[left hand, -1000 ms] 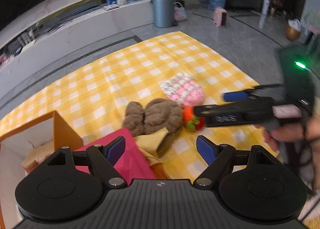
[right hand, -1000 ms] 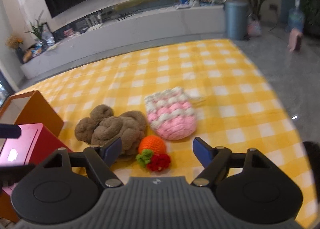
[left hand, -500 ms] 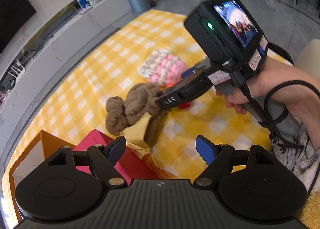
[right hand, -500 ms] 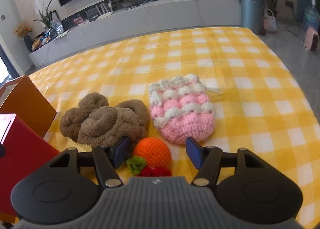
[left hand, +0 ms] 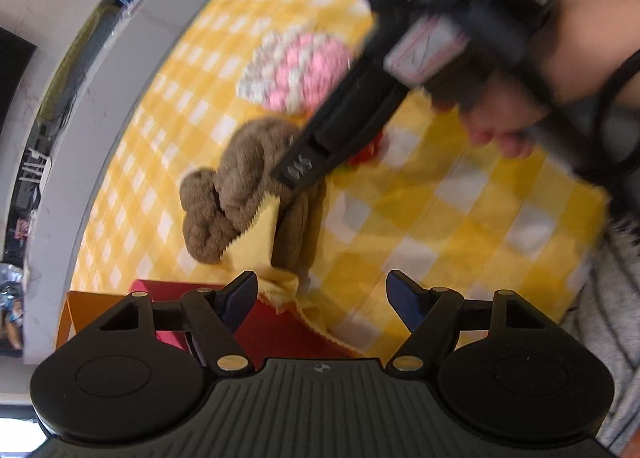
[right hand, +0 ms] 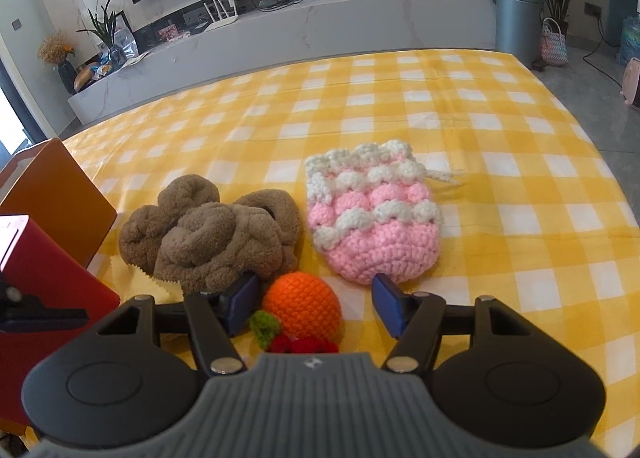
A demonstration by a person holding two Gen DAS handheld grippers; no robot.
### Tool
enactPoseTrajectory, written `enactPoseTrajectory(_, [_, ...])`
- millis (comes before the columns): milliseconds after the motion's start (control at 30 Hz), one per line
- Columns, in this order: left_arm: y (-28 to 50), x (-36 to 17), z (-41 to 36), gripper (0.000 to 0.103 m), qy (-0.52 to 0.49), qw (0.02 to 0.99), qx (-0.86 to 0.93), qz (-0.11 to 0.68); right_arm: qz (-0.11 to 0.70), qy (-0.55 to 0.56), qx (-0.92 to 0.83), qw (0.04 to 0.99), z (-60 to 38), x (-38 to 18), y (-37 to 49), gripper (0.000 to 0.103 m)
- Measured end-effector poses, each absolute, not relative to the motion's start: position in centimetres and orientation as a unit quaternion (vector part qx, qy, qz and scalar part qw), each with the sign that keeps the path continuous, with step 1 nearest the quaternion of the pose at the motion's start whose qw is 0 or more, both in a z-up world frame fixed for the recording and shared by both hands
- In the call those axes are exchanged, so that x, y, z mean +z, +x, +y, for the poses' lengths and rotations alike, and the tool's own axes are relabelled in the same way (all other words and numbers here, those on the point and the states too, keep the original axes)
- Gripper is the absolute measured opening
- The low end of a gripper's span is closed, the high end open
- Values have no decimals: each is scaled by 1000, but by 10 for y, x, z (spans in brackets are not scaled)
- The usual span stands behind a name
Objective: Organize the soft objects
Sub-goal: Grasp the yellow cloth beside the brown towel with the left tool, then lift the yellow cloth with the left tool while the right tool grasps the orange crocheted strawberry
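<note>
An orange crochet ball point(right hand: 304, 304) with green and red trim lies on the yellow checked cloth point(right hand: 400, 106). My right gripper point(right hand: 316, 300) straddles it, open, with a gap at the right pad. Behind it sit a brown plush toy point(right hand: 216, 234) and a pink-and-white crochet pouch point(right hand: 372, 226). My left gripper point(left hand: 324, 296) hovers low, its jaws closing with nothing between them. A pale yellow cloth point(left hand: 260, 234) lies just ahead of its left finger, partly under the brown plush point(left hand: 224, 186). The right gripper's fingers point(left hand: 340, 130) cross the left wrist view and hide the ball.
A red box point(right hand: 44, 278) and an orange box point(right hand: 52, 194) stand at the table's left, close to the plush. A hand point(left hand: 500, 122) holds the right gripper. Behind the table stand a long white counter point(right hand: 360, 30) and a grey bin point(right hand: 516, 14).
My right gripper sank over the orange ball and its jaws narrowed around it. My left gripper dropped and rolled, coming closer to the yellow cloth and red box.
</note>
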State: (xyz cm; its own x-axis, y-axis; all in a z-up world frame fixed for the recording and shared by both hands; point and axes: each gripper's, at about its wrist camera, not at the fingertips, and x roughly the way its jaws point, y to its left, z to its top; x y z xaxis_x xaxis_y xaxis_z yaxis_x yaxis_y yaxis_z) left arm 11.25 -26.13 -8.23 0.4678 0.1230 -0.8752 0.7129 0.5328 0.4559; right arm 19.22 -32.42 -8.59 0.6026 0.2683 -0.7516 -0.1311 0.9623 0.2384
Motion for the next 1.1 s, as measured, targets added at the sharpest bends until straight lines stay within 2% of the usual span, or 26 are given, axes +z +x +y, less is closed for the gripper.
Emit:
enactPoseTrajectory(200, [115,-101,-265,67,504,711,-159,464,429,70,111,894,-321,-85,192,64])
enactPoseTrajectory(233, [115,-101,-265,61,506,711,-156,464,429,68,111,894,-321,-85,192,64])
enactPoseTrajectory(300, [117,-101,-266,34,508,704,-156,471,429,67,110,894,-321,-86,192,65])
enactPoseTrajectory(333, [118,-100,-265,11,503,700,-155,483,430,67,109,894,-321,-86,192,65])
enactPoseTrajectory(400, [118,-100,-260,2,489,690,-160,509,431,63,107,894,-320,-86,191,67])
enactPoseTrajectory(500, [112,-95,-257,1,477,688,-183,516,431,56,106,894,-318,-86,191,67])
enactPoseTrajectory(667, [109,-80,-253,1,392,697,-238,551,431,57,103,894,-319,-85,190,68])
enactPoseTrajectory(1100, [102,-5,-270,1,341,783,-273,444,435,96,85,891,-338,-84,189,72])
